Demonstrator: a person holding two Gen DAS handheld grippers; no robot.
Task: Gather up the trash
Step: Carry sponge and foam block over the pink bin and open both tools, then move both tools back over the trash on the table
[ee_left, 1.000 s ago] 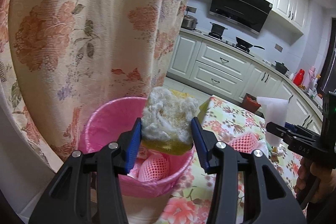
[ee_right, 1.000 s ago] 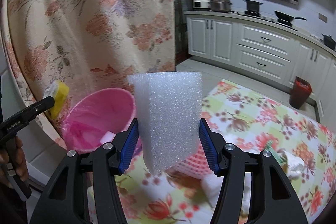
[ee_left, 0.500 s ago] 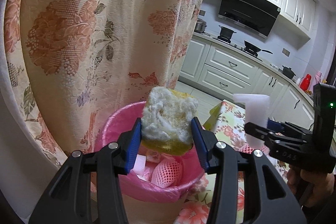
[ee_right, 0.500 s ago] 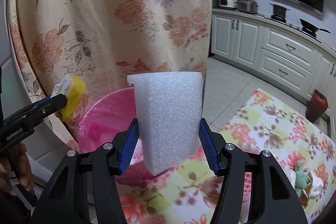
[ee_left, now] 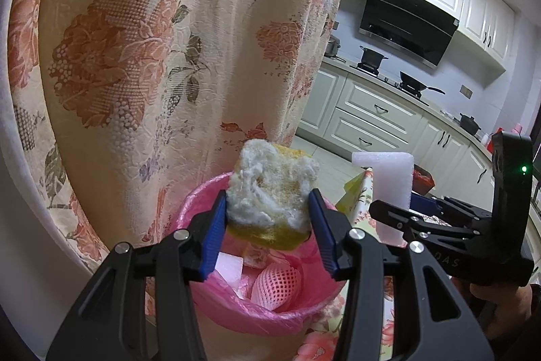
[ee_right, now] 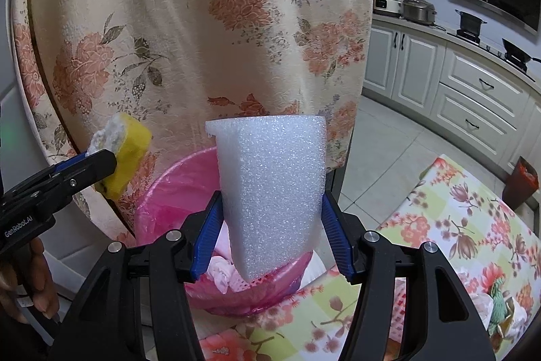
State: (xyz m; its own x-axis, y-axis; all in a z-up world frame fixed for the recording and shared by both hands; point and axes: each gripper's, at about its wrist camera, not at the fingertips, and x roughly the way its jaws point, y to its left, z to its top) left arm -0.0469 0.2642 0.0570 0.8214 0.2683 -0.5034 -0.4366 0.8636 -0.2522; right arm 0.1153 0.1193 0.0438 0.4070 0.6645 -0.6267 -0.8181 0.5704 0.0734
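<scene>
both tongs loaded: left tongs [ee_left: 267, 225] clamped on a yellow sponge [ee_left: 270, 195], right tongs [ee_right: 272, 232] clamped on a white foam block [ee_right: 270, 188], long axis upright. pink bin [ee_left: 270, 313] lies just below & ahead of each load; left looks nearer to dead centre over it. vs 1 s ago both have swung in from the table side, bin now under both loads.

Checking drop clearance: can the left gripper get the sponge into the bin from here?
Probably yes. The left gripper holds the sponge above the pink bin, whose mouth lies open below; the right gripper's foam block sits off to the side.
</scene>
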